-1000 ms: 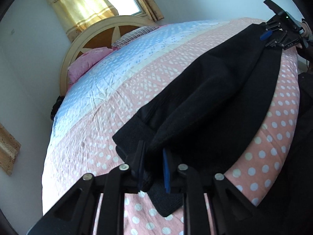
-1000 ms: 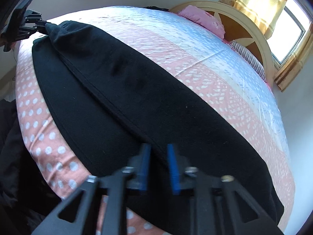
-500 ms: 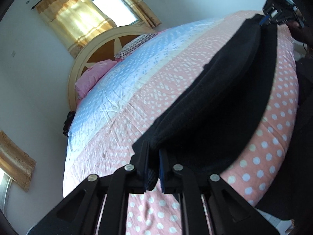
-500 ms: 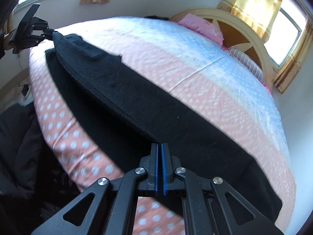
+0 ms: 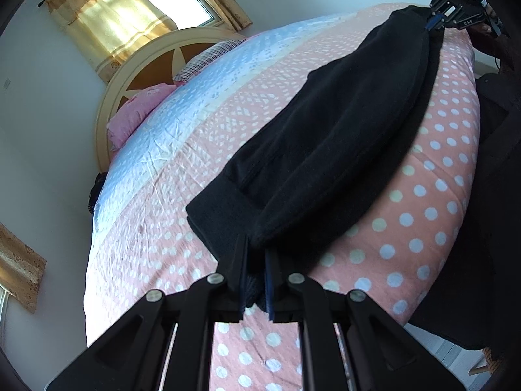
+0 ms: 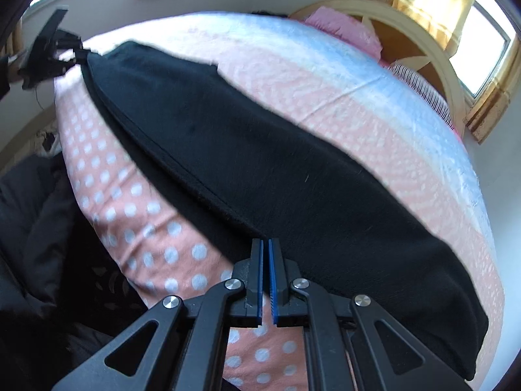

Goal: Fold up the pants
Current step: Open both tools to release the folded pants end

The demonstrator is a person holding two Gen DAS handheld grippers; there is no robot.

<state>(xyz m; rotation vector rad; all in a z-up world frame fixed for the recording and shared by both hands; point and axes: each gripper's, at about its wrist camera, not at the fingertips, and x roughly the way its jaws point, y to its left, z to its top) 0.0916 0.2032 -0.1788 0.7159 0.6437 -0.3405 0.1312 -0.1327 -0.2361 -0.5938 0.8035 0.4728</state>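
The black pants (image 5: 325, 150) lie lengthwise along the near edge of the bed, folded over on themselves; they also fill the right wrist view (image 6: 293, 169). My left gripper (image 5: 255, 260) is shut on one end of the pants, with fabric bunched between its jaws. My right gripper (image 6: 265, 260) is shut on the other end's edge, jaws nearly together. Each gripper shows in the other's view: the right one at the far end (image 5: 456, 16), the left one at the far end (image 6: 49, 55).
The bed has a pink polka-dot and blue patterned cover (image 5: 423, 228), pink pillows (image 5: 136, 117) and a round headboard (image 6: 407, 32). Dark clothing hangs beside the bed edge (image 6: 39, 211). Curtained windows (image 5: 130, 16) are behind the headboard.
Both grippers closed on the pants' ends a second ago, lifted the top layer taut, and have now brought it back down and over toward the bed's middle.
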